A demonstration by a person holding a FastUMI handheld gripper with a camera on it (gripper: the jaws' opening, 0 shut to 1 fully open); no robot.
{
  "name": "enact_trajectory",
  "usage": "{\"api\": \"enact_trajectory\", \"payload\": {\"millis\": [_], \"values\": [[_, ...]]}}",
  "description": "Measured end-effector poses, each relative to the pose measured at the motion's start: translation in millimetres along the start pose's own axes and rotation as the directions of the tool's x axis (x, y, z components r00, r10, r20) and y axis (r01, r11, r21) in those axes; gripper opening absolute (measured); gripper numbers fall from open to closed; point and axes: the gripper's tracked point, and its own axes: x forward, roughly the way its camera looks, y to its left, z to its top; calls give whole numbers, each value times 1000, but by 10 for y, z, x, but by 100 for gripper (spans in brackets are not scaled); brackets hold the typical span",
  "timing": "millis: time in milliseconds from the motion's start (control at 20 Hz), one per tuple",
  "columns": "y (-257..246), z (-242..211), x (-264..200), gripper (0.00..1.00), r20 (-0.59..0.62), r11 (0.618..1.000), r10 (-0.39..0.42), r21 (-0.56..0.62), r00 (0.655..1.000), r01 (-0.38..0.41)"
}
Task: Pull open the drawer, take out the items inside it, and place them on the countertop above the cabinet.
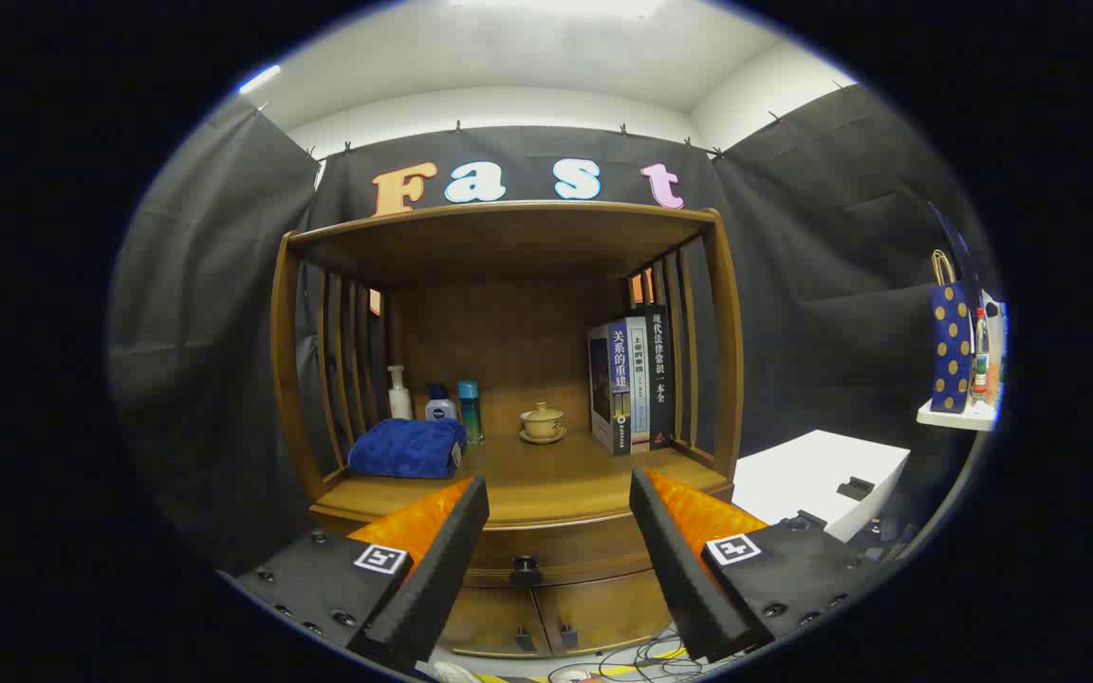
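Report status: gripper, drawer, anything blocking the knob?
Gripper open, holding nothing, short of the cabinet. Drawer closed, knob between the fingers, beyond them. Nothing in the way.

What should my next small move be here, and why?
Probably ease the gripper forward and slightly down toward the dark drawer knob. The drawer under the countertop looks fully closed, and the open fingers sit apart from the knob, which shows in the gap between them. Nothing is held yet, so closing on the knob seems the first step before pulling.
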Motion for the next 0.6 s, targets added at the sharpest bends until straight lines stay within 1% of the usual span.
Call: {"api": "enact_trajectory", "payload": {"millis": [150, 400, 600], "values": [[58, 81, 7, 99, 3, 1000, 11, -7, 1000, -11], [57, 101, 6, 98, 14, 998, 11, -63, 1000, -10], [90, 39, 59, 98, 6, 999, 29, -46, 1000, -29]]}}
